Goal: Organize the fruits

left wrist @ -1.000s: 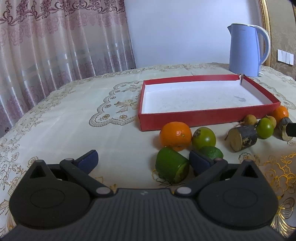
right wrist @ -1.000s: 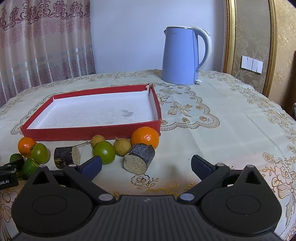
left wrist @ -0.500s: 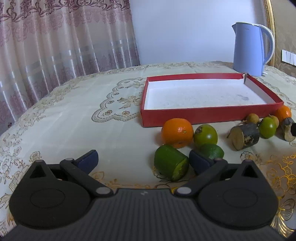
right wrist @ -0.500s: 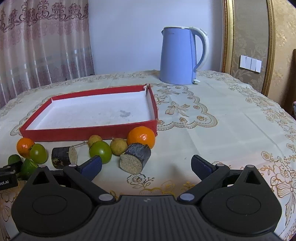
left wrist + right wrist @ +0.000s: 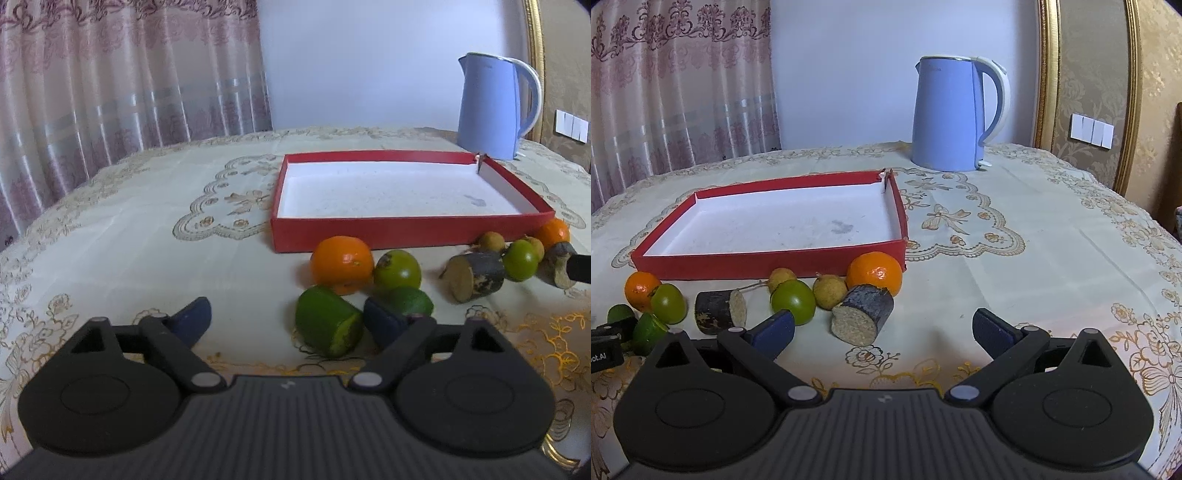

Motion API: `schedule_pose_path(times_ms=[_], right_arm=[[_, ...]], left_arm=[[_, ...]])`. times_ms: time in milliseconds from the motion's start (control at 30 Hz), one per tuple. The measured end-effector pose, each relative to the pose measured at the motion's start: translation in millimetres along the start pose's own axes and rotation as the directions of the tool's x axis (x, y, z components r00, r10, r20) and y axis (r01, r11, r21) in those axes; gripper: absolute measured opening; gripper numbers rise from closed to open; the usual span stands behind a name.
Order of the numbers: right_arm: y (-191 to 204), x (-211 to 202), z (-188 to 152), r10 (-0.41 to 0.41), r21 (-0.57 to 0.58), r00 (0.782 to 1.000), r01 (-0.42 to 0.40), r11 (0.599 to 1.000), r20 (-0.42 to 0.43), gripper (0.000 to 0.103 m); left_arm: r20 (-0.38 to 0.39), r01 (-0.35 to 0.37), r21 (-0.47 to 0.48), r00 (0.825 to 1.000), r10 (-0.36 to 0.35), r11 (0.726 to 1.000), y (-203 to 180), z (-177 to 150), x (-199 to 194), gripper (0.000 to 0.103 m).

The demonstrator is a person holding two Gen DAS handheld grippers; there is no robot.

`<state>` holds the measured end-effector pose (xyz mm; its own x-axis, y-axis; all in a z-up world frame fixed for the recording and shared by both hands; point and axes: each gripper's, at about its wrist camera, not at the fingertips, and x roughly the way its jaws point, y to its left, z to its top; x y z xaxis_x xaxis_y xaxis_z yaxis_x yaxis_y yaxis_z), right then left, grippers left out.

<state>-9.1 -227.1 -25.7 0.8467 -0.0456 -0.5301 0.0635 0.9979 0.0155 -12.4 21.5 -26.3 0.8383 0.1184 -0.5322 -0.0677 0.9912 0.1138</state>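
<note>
A red tray (image 5: pixel 406 232) with a white floor sits on the tablecloth; it also shows in the right wrist view (image 5: pixel 768 260). In front of it lie an orange (image 5: pixel 341 258), a green round fruit (image 5: pixel 399 269), a cut green piece (image 5: pixel 327 325), a small green fruit (image 5: pixel 413 301), a dark cut log piece (image 5: pixel 474 277) and more fruit. My left gripper (image 5: pixel 286 319) is open, the cut green piece between its fingers. My right gripper (image 5: pixel 882 330) is open, a dark cut log piece (image 5: pixel 864 312) between its fingers, near an orange (image 5: pixel 875 273) and a green fruit (image 5: pixel 792 301).
A blue kettle (image 5: pixel 955 114) stands behind the tray at the back right. Two small brown fruits (image 5: pixel 829 290) lie by the tray's front wall. A curtain (image 5: pixel 110 92) hangs behind the table on the left. The other gripper's tip (image 5: pixel 605 343) shows at the left edge.
Both grippers have tilted and drawn slightly so the tray and fruit sit a little lower and closer in view. Both stay open. No fruit has moved.
</note>
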Motion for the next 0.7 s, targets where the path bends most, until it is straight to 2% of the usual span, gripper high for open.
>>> schedule_pose_path(times_ms=[100,167,333,700], right_arm=[[-1.6,-0.2,-1.1,0.002,0.005,1.000,-0.002,1.000,-0.002,0.103],[-2.4,-0.8,-1.5,0.008,0.007,1.000,-0.008,1.000,-0.002,0.103],[-3.0,-2.6,-2.4,0.008,0.003,1.000,-0.008,1.000,0.002,0.103],[-2.8,-1.8,-3.4,0.014,0.002,1.000,-0.014,1.000,-0.001,0.103]], left_arm=[[0.011,0.011,0.022,1.000,-0.011,1.000,-4.5,-1.6,-3.0,0.076],[0.008,0.040,0.023,0.999,-0.040,0.999,-6.1,-1.4,-4.9,0.059],[0.020,0.074,0.060,0.997,-0.076,0.995,-13.5,-2.8,-7.9,0.038],[0.034,0.091,0.063,0.995,-0.093,0.994,-12.5,-4.1,-8.5,0.036]])
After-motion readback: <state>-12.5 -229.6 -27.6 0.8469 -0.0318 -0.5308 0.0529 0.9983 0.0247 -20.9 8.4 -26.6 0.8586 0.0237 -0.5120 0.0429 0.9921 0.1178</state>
